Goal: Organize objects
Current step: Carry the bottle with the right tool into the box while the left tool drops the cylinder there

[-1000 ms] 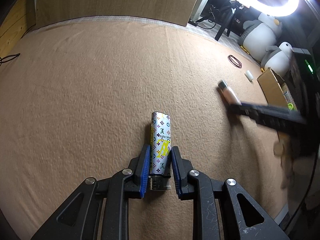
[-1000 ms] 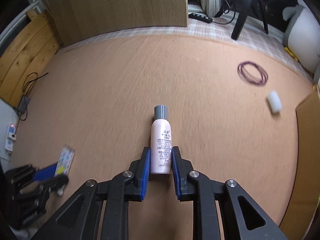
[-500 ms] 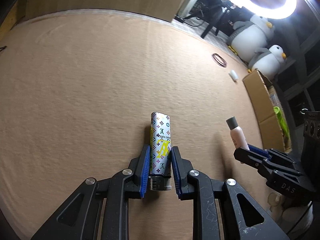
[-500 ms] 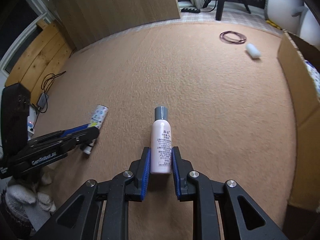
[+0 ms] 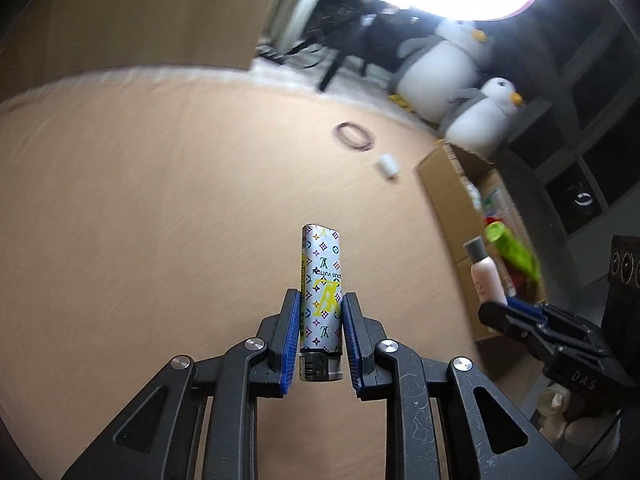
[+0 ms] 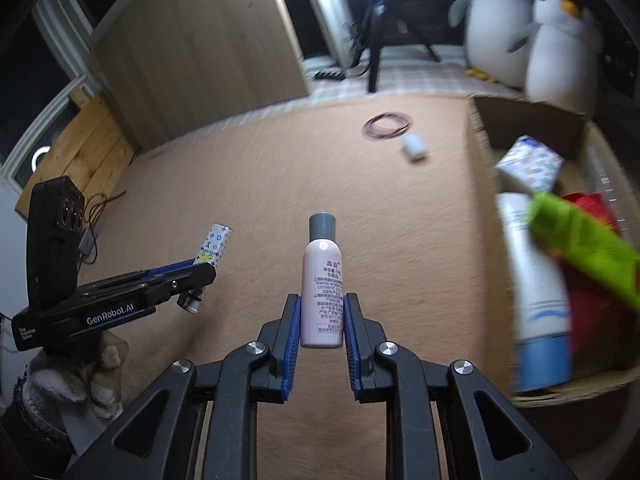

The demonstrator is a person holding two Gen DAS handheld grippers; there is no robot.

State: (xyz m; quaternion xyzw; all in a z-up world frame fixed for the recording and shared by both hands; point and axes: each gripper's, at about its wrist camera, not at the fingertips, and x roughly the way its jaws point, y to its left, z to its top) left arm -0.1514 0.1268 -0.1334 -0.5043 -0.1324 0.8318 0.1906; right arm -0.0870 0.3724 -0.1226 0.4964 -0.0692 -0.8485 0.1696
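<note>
Lighter (image 5: 320,286) sits clamped in the left claw (image 5: 320,334), lifted above the tan tabletop (image 5: 160,200). The right claw (image 6: 321,318) is clamped on a pink bottle (image 6: 322,280) (grey cap forward), near the cardboard box (image 6: 486,184) at the tabletop's right edge.

"GenRobot.AI" on left tool (image 6: 206,270); "DAS" on right tool (image 5: 505,303).
</note>
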